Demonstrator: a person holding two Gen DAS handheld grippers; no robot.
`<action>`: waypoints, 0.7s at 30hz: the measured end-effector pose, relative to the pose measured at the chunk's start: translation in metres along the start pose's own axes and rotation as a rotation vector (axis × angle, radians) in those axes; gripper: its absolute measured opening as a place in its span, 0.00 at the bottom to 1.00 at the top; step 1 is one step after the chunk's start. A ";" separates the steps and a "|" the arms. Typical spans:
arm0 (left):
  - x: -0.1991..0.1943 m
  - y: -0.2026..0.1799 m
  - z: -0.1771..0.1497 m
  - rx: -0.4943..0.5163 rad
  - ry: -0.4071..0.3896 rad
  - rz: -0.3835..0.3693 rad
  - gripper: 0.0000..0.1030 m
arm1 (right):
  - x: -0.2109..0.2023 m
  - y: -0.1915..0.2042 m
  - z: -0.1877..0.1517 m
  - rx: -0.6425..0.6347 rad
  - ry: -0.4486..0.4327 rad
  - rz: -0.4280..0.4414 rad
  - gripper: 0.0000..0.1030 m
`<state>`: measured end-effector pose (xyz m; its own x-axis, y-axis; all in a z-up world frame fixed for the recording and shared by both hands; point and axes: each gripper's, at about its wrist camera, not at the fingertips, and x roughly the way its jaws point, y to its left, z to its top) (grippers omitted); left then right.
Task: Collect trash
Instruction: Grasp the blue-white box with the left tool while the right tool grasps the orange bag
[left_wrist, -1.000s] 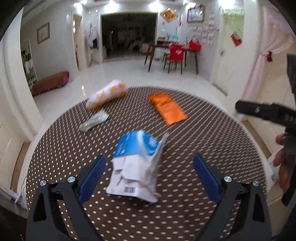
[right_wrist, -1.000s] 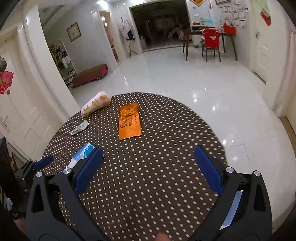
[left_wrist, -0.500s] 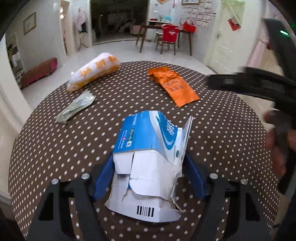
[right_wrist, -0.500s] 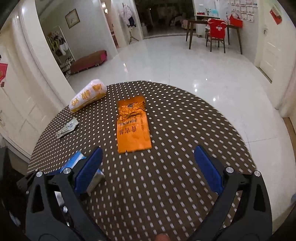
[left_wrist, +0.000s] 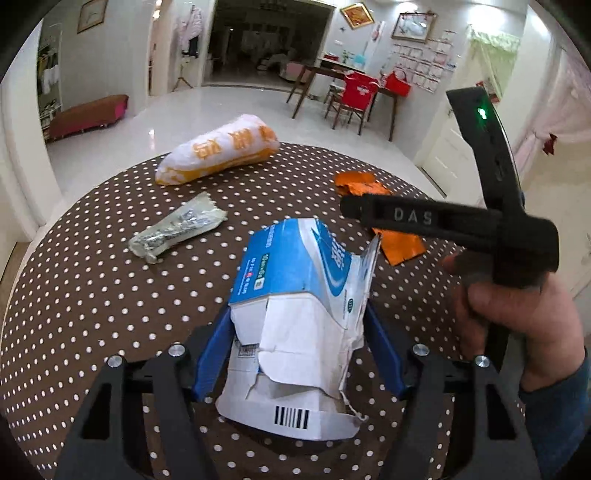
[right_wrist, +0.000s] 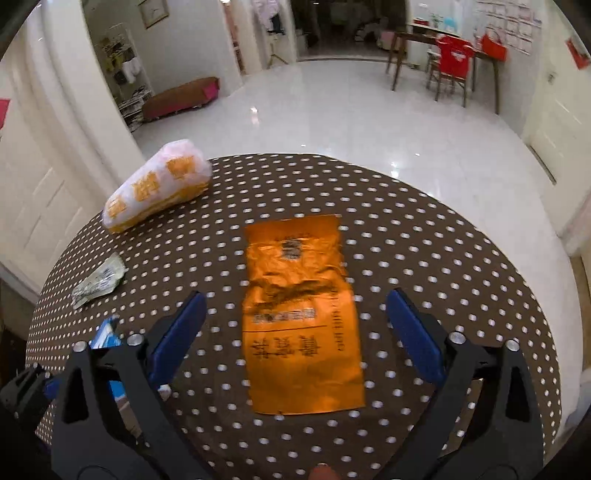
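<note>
A torn blue and white carton (left_wrist: 295, 273) lies on the round dotted table (left_wrist: 92, 295). My left gripper (left_wrist: 297, 314) is closing on it, with its blue pads against the carton's two sides. A flat orange packet (right_wrist: 299, 321) lies lengthwise between the fingers of my right gripper (right_wrist: 295, 295). Those jaws are closing but still stand wide of the packet's edges. In the left wrist view a hand (left_wrist: 517, 314) holds the right tool's black frame (left_wrist: 498, 236) over part of the orange packet (left_wrist: 402, 247). A sliver of the carton (right_wrist: 105, 334) shows behind the right gripper's left finger.
A white bag with orange print (left_wrist: 221, 153) lies at the table's far side, also in the right wrist view (right_wrist: 159, 184). A crumpled silver wrapper (left_wrist: 177, 229) lies left of the carton. Beyond the table edge (right_wrist: 443, 258) is glossy white floor, with a wooden table and a red chair (right_wrist: 454, 59).
My left gripper moved in over the carton and its jaws drew in onto its sides. My right gripper came forward and lower over the orange packet, and its jaws narrowed a little.
</note>
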<state>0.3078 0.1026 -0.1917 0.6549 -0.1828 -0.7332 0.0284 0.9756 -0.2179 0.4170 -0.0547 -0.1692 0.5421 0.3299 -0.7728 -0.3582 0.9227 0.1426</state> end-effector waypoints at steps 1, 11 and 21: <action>-0.001 0.001 0.000 -0.004 -0.005 0.005 0.66 | 0.000 0.003 0.000 -0.008 -0.004 -0.003 0.76; -0.015 0.006 -0.004 -0.037 -0.052 -0.009 0.66 | -0.017 -0.006 -0.013 0.007 -0.033 0.003 0.53; -0.038 -0.006 -0.012 -0.012 -0.117 -0.061 0.66 | -0.092 -0.020 -0.049 0.059 -0.115 0.072 0.53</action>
<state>0.2738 0.1026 -0.1706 0.7361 -0.2252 -0.6384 0.0623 0.9616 -0.2675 0.3366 -0.1139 -0.1312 0.6013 0.4129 -0.6841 -0.3560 0.9049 0.2333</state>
